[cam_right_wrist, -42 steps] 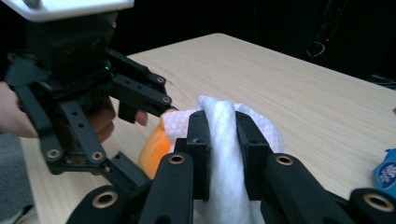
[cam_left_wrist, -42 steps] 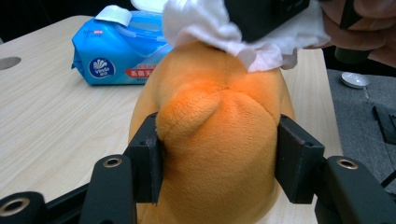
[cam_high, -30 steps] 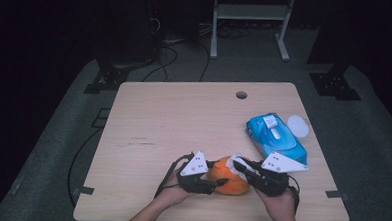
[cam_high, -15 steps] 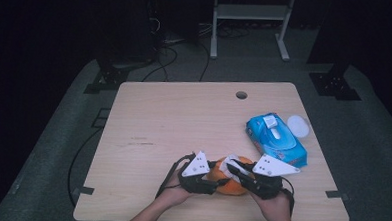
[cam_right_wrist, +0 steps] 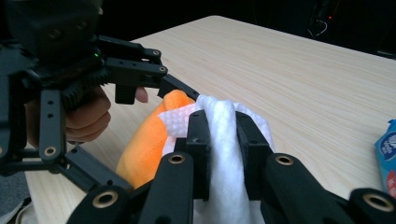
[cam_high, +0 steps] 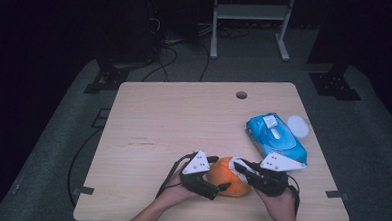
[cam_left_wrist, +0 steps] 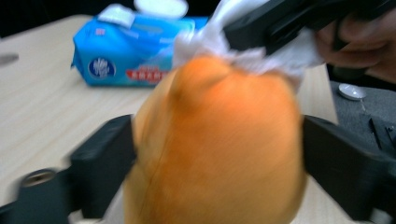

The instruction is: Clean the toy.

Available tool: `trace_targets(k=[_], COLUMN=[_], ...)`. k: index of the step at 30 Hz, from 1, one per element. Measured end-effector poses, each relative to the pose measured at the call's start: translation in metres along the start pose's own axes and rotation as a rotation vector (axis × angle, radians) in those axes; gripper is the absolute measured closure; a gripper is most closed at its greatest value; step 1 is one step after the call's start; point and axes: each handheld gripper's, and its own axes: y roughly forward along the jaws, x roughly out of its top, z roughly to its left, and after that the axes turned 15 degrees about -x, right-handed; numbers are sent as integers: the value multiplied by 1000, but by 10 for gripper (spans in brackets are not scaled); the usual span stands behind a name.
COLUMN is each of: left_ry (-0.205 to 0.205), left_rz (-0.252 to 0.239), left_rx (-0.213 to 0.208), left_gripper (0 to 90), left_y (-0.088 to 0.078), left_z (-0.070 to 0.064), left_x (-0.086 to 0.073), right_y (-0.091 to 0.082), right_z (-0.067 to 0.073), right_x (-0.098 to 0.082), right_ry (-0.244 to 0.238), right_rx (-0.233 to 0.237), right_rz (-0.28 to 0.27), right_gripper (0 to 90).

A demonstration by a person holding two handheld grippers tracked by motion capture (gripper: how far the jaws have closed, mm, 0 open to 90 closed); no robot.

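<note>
The soft, light orange plush toy (cam_high: 228, 176) sits between the just-widened left tongs (cam_high: 220, 187); right tongs (cam_high: 237, 167) pinch a white wipe (cam_right_wrist: 224, 140) at its 12 o'clock.

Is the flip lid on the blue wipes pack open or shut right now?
Open. On the blue wipes pack the white flap stands lifted in the high view, and the left gripper view shows it raised too.

A blue pack of wet wipes (cam_high: 277, 138) lies on the right side of the light wooden table (cam_high: 183, 125), with a round white lid (cam_high: 298, 126) just beside it near the edge. A small round hole (cam_high: 241, 95) sits close to the table's far edge, and a white metal stand (cam_high: 250, 20) rises from the dark floor beyond.
</note>
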Motion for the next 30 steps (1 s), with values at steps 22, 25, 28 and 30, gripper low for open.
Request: trace_targets(k=[22, 25, 28, 30], left_ry=[25, 17, 14, 10], left_rz=[-3, -3, -8, -10], left_rx=[6, 5, 7, 6], left_gripper=[391, 390, 386, 382], left_y=[-27, -28, -27, -27], left_z=[-9, -7, -6, -5], left_x=[16, 16, 15, 14], right_y=[1, 2, 0, -1], right_z=[-12, -11, -10, -10], right_x=[-5, -5, -4, -4], right_ry=[116, 125, 131, 132], right_rx=[18, 26, 32, 36], right_rz=[-8, -8, -22, -24], right_gripper=[777, 779, 778, 779])
